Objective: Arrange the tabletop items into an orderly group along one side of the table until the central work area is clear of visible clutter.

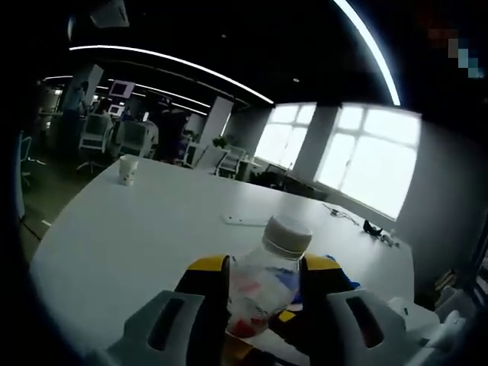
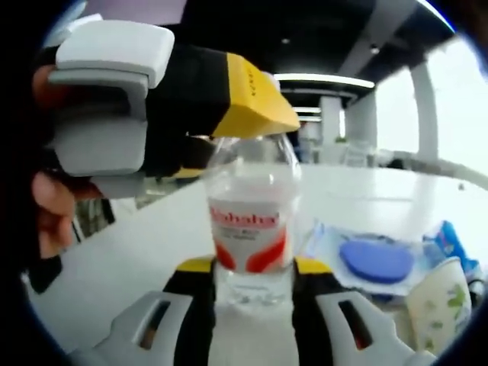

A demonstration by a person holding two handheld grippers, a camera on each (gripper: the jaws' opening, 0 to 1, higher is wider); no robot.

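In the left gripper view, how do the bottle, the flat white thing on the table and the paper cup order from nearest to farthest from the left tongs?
1. Bottle: between the left tongs, at bottom centre.
2. Flat white thing: on the table, just beyond the bottle.
3. Paper cup: farthest, at the far left edge.

In your left gripper view, the bottle [image 1: 263, 286] sits between the jaws of your left gripper [image 1: 263, 305], over the near edge of the table [image 1: 137, 236]. Beyond it on the table lies a flat card [image 1: 245, 220]; far off to the left stands a paper cup [image 1: 128, 169], and cables [image 1: 366, 226] lie along the right edge. In your right gripper view, the same bottle [image 2: 252, 221] stands between the jaws of your right gripper [image 2: 253, 305], the other gripper above it. To its right lies a wrapped packet [image 2: 374, 261], and a second cup [image 2: 441, 305] just right of that.
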